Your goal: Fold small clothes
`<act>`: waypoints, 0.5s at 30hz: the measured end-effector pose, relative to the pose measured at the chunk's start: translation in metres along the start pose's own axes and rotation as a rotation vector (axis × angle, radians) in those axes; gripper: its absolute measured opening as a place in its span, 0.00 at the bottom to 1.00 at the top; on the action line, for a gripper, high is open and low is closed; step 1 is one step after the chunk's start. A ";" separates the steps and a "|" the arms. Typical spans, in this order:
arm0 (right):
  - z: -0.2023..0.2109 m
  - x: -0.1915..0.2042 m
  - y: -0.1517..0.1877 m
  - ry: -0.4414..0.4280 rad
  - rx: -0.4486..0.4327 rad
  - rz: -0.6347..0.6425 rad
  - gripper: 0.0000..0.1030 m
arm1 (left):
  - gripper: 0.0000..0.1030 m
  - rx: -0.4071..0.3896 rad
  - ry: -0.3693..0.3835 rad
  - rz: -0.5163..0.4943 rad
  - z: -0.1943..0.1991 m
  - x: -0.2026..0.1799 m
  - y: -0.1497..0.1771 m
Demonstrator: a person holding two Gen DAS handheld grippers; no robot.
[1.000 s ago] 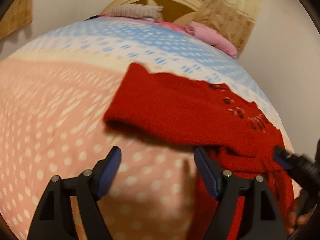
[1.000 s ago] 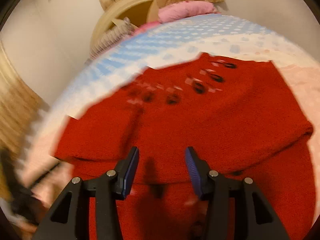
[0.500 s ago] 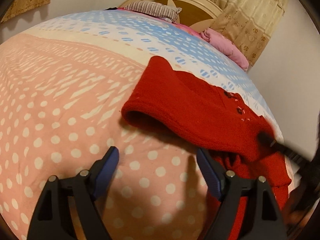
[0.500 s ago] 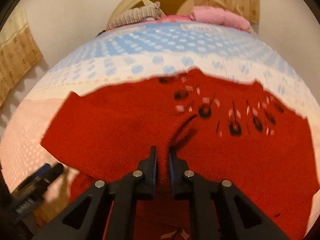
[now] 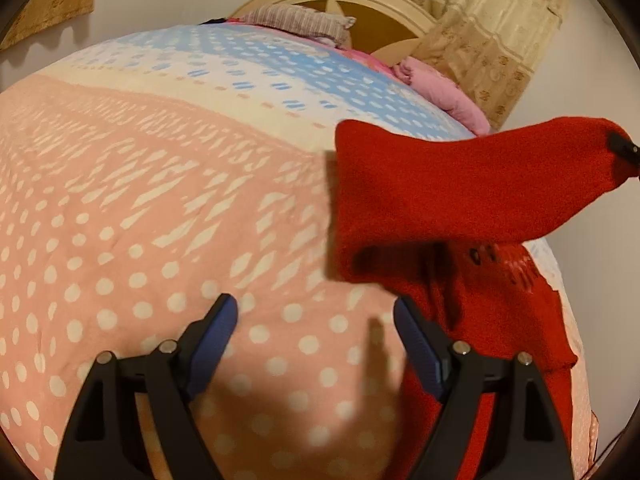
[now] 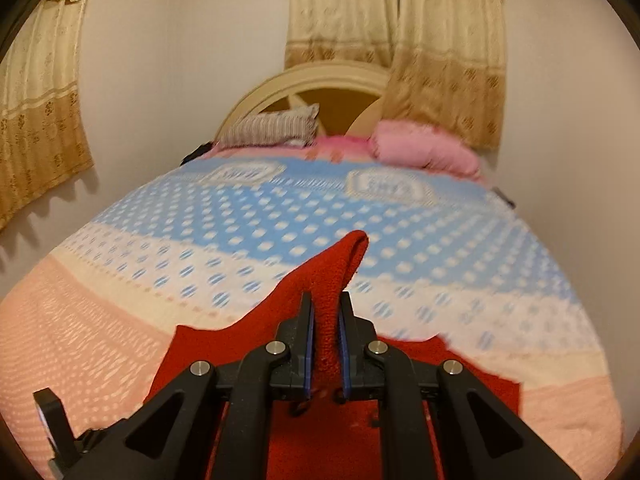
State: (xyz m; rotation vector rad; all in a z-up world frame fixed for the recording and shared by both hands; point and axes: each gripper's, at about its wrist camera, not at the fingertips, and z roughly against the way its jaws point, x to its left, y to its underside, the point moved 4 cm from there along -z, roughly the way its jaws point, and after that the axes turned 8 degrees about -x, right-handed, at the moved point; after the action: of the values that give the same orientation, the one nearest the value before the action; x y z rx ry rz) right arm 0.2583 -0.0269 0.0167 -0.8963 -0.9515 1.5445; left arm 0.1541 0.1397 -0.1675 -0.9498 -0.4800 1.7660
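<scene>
A red knitted garment (image 5: 460,184) lies on the bed's right side in the left wrist view, one part of it lifted high toward the right. My right gripper (image 6: 326,312) is shut on a fold of this red garment (image 6: 336,268), which sticks up between its blue pads. Its tip (image 5: 622,146) shows at the right edge of the left wrist view, at the raised cloth. My left gripper (image 5: 316,320) hangs open over the pink dotted bedspread (image 5: 140,220), just left of the garment's lower part, with nothing between its fingers.
The bed has a cream headboard (image 6: 320,80), a striped pillow (image 6: 272,128) and a pink pillow (image 6: 424,152) at the far end. Curtains (image 6: 400,32) hang behind. A wall runs close along the bed's right side (image 5: 592,260).
My right gripper closed on the red garment's middle and rose, pulling a fold up off the bed. My left gripper stayed open in about the same place.
</scene>
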 end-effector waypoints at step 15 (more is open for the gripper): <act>-0.006 -0.144 0.080 0.202 0.128 -0.115 0.09 | 0.82 0.051 -0.136 -0.163 -0.036 -0.036 -0.003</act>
State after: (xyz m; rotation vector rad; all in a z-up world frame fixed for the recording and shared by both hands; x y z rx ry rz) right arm 0.2551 -0.1777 -0.0502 -0.8727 -0.7389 1.3724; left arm 0.1898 0.1040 -0.1743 -0.7363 -0.5802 1.6928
